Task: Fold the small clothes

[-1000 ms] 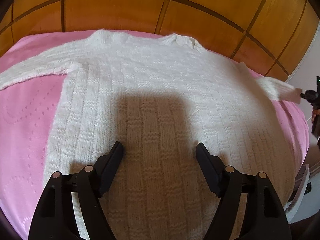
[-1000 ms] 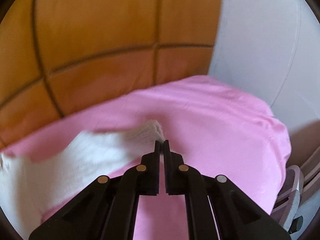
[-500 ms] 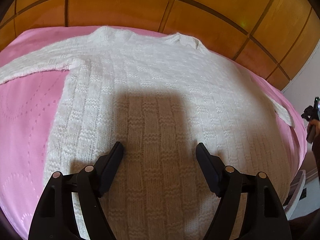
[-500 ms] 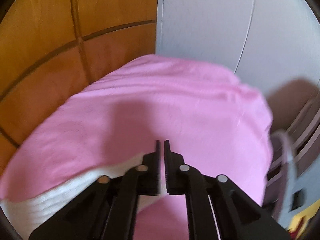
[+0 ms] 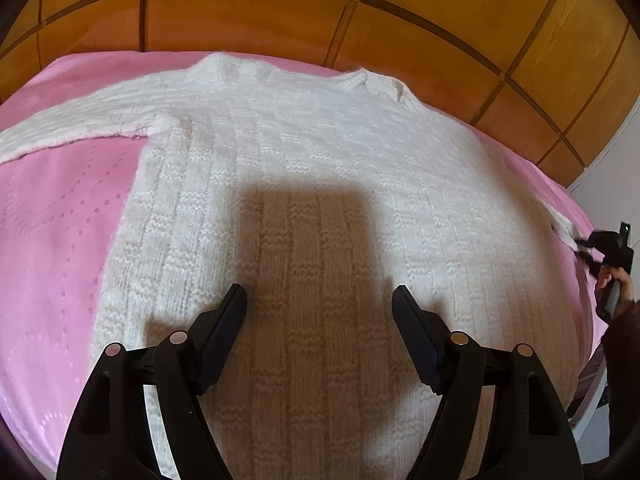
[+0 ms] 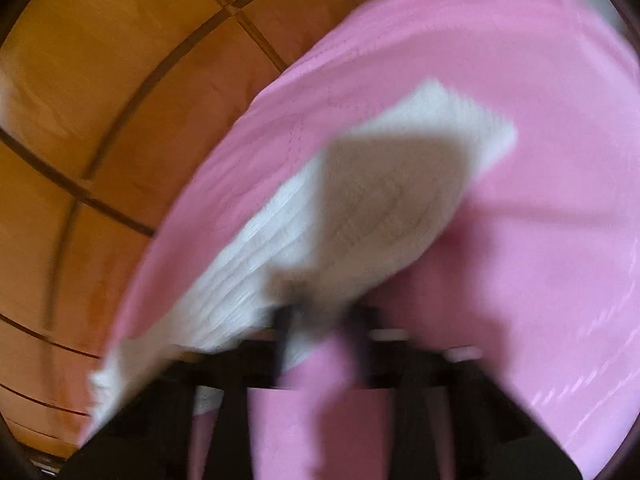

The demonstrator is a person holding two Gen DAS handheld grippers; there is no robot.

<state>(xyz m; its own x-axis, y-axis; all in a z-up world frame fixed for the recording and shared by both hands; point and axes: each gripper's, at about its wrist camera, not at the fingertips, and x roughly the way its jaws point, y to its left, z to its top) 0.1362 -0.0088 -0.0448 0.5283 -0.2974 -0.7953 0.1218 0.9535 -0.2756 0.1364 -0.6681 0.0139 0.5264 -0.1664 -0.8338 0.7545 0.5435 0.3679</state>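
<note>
Pink bedspread (image 5: 60,240) carries the white sweater (image 5: 312,184) under the splayed left gripper (image 5: 319,300); right gripper (image 6: 316,320), blurred, pinches its sleeve (image 6: 360,200).

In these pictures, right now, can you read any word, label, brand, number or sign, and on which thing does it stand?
None can be read. The white sweater, the pink cover and the wooden headboard show no writing or label. The right wrist view is too blurred to show any small print.

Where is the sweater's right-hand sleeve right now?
In the left wrist view the sleeve trails off the white sweater at the far right, by the pink bedspread's edge, its tip at the right claw.
</note>
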